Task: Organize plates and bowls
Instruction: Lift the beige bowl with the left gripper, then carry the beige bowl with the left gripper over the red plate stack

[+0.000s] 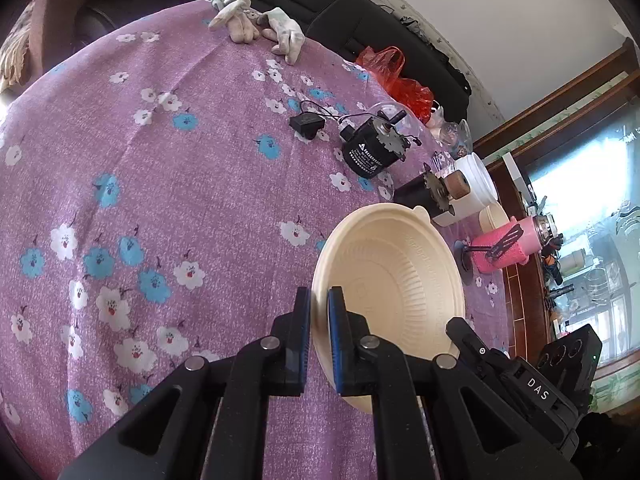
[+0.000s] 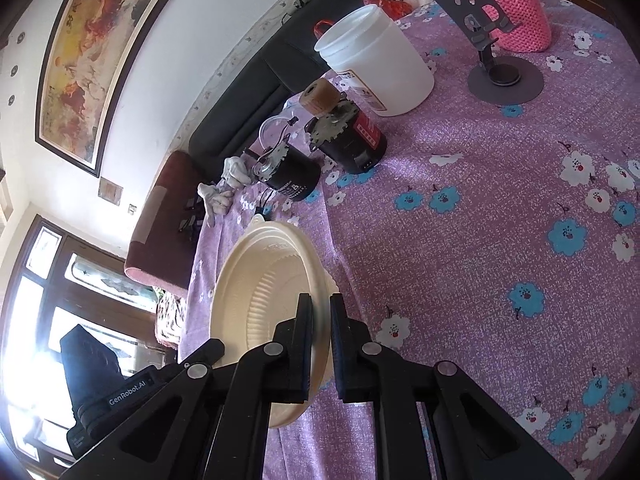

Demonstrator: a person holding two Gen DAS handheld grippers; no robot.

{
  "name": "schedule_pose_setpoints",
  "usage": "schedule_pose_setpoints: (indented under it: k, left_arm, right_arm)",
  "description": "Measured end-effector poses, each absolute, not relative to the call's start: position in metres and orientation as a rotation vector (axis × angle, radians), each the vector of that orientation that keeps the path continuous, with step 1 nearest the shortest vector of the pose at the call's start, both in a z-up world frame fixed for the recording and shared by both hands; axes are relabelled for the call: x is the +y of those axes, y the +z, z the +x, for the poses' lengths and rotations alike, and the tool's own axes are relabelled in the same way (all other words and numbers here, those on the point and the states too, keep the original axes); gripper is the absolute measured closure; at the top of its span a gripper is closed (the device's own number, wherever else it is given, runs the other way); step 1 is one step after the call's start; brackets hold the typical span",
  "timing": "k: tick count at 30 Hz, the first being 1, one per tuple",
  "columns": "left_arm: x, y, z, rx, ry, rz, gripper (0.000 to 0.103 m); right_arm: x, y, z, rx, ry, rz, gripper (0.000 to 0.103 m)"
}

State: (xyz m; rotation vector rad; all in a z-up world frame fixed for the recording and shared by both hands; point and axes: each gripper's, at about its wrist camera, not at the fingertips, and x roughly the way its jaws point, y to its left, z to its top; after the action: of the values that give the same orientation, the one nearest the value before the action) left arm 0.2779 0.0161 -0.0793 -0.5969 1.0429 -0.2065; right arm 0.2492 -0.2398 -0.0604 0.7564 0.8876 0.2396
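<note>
On the left of the left wrist view the worktop [image 1: 160, 184] is bare purple floral cloth, with a pair of gloves [image 1: 256, 20] at its far edge. Toward the middle lie two black motors [image 1: 366, 148], and past them to the right stand a white tub [image 1: 476, 184] and a pink knitted holder [image 1: 504, 248].

The left gripper [image 1: 319, 322] is clenched on the near left rim of the cream bowl [image 1: 400, 288], one pad inside and one outside. The bowl appears tilted and lifted off the cloth, though whether its far edge touches the worktop cannot be told.

In the right wrist view the same bowl [image 2: 264, 280] sits left of centre, and the right gripper [image 2: 321, 330] is clamped on its opposite rim. So both grippers hold one bowl, or possibly a nested stack: a second lip seems to show at the right rim, but that is unclear.

The risks, as I judge them:
- The rim is thin and flexible. If the grippers pull apart or twist against each other, it could buckle or slip from the pads.
- If two bowls are nested, the lower one could drop away.
- A swing to the right could knock the nearer motor [image 2: 348, 140] or the tub [image 2: 376, 60].
</note>
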Motion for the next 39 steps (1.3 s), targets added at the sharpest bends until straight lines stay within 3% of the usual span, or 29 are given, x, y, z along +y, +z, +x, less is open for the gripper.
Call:
schedule_pose_setpoints:
  k: [19,39]
  left_arm:
    - [0.063,-0.034,0.148,0.931,-0.12,-0.564,0.095]
    - [0.192,0.032,0.0,0.743,0.092,-0.593,0.094]
  right_arm:
    - [-0.192,-0.038,0.151,0.863,0.351,0.756,0.093]
    - [-0.041,0.014,0.086,0.839,0.62,0.619,0.093]
